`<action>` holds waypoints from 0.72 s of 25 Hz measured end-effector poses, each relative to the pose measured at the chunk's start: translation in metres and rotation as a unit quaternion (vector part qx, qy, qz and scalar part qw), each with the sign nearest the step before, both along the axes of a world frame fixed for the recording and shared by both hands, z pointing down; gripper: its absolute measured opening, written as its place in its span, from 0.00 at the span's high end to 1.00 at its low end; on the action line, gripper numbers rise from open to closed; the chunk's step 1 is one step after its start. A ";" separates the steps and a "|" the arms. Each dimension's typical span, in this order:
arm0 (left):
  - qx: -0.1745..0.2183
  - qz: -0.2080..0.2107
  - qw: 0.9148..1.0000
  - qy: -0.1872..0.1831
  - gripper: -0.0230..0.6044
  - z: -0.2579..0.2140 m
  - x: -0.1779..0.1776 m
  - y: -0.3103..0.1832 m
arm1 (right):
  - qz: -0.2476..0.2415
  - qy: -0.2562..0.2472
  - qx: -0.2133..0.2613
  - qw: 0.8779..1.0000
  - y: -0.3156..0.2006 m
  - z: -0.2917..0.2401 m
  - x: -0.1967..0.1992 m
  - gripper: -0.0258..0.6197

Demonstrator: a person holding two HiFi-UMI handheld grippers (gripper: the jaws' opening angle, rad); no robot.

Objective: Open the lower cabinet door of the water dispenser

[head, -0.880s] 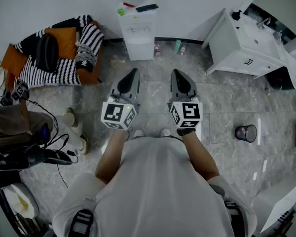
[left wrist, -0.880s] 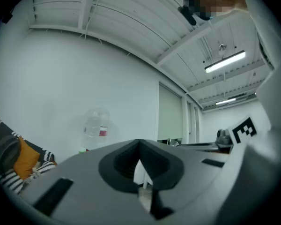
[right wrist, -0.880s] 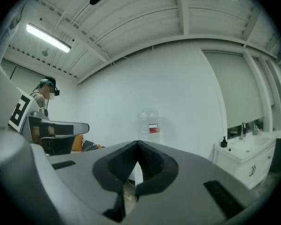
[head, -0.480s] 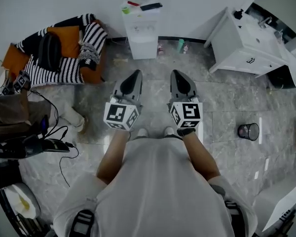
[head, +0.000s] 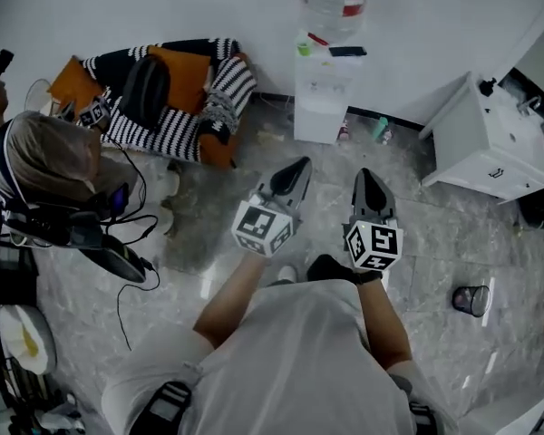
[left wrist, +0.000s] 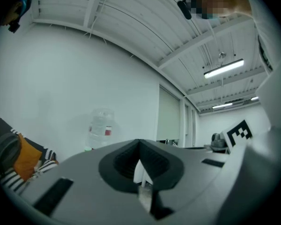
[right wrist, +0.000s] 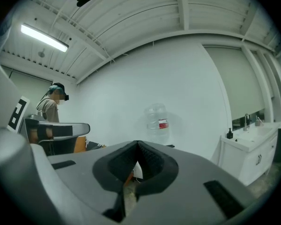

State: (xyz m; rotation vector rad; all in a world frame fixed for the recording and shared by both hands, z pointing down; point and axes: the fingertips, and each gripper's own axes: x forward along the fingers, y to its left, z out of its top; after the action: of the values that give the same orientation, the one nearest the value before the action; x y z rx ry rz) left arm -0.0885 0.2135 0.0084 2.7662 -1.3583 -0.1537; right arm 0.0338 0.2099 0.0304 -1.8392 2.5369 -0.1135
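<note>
Jaws pressed together, nothing between: 2 units, left gripper (head: 299, 165) and right gripper (head: 366, 176). Water dispenser (head: 325, 107) well apart, against wall.

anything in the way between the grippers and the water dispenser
Nothing visible. Only bare floor lies between the left gripper, the right gripper and the water dispenser. Small bottles stand beside its base and striped cushions lie off to the side, clear of the path.
</note>
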 end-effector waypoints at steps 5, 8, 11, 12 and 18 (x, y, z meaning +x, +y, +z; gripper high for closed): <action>-0.001 -0.006 1.000 0.005 0.95 0.002 -0.011 -0.018 | -0.035 0.012 0.014 0.999 -0.019 -0.003 -0.022 0.95; -0.009 -0.016 1.000 0.004 0.95 0.011 -0.005 -0.037 | -0.041 0.003 0.011 0.999 -0.042 0.004 -0.014 0.95; -0.019 -0.024 1.000 0.002 0.95 0.017 0.002 -0.067 | -0.044 -0.009 -0.004 0.999 -0.074 0.016 -0.003 0.95; -0.021 -0.027 0.999 0.001 0.95 0.018 0.005 -0.079 | -0.045 -0.012 -0.010 0.999 -0.085 0.020 0.000 0.95; -0.026 -0.054 0.998 0.000 0.95 0.026 0.017 -0.157 | -0.050 -0.016 -0.033 0.998 -0.165 0.038 0.024 0.95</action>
State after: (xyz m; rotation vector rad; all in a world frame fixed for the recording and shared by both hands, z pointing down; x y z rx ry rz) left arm -0.0720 0.0568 0.0342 2.6521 -1.4901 -0.1208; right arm 0.0579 0.0453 0.0688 -1.7166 2.6342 -0.2266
